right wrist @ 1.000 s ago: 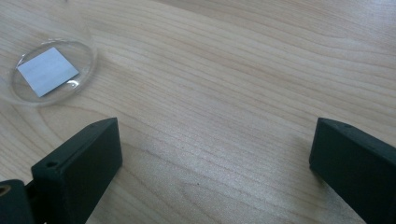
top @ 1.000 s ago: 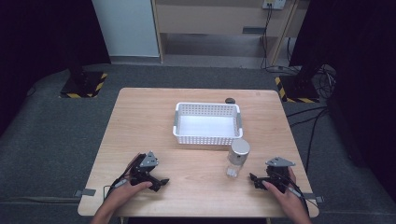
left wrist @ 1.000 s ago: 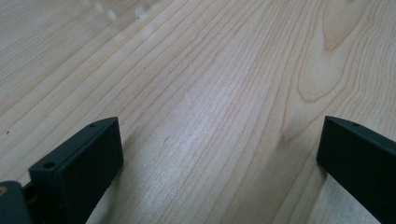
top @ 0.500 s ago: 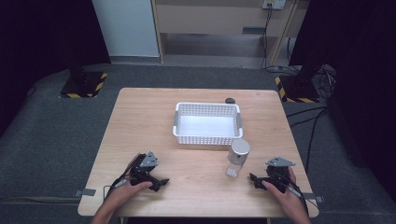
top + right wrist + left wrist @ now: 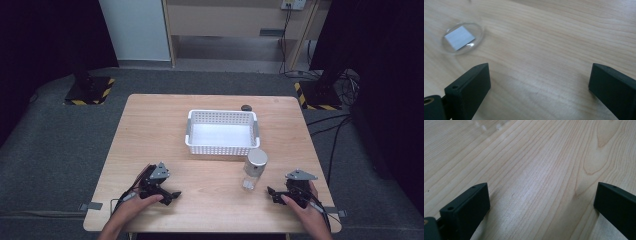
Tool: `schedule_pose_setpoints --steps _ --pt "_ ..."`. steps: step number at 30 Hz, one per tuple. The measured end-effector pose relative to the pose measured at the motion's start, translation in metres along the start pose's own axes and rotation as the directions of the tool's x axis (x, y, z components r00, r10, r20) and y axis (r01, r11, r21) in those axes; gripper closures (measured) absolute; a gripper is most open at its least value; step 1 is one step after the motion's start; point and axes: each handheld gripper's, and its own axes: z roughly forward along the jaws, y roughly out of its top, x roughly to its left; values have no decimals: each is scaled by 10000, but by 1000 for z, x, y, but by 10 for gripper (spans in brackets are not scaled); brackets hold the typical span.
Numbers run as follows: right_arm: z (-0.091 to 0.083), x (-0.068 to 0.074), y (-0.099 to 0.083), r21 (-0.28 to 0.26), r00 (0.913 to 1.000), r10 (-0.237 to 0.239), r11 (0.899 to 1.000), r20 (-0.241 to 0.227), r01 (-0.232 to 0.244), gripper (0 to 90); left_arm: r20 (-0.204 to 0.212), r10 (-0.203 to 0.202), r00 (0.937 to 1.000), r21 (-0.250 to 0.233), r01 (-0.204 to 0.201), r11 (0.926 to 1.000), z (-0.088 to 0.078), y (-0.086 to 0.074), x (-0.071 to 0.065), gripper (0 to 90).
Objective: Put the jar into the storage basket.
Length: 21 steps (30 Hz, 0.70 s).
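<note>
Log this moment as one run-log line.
left gripper: open, on table | right gripper: open, jaws just closing slightly, nothing between | jar: upright, near basket, untouched

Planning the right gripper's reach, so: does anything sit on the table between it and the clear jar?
Nothing visible does. Bare table lies between the right gripper and the clear jar.

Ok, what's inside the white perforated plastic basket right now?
The white perforated plastic basket shows a bare white floor, nothing in it. Its near wall hides a strip of the floor just behind it.

No legible text or labels.
</note>
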Motion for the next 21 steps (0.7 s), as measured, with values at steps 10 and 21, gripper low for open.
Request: schedule_pose_setpoints --steps 10,21 --pt "-15 19 -2 -198 9978 -466 9988 -468 457 39 -1 -7 10000 -3 7 10000 0 0 0 0" --pt "-22 44 9 -367 9885 -1025 9944 -1107 990 41 -20 -5 10000 12 5 10000 0 0 0 0"
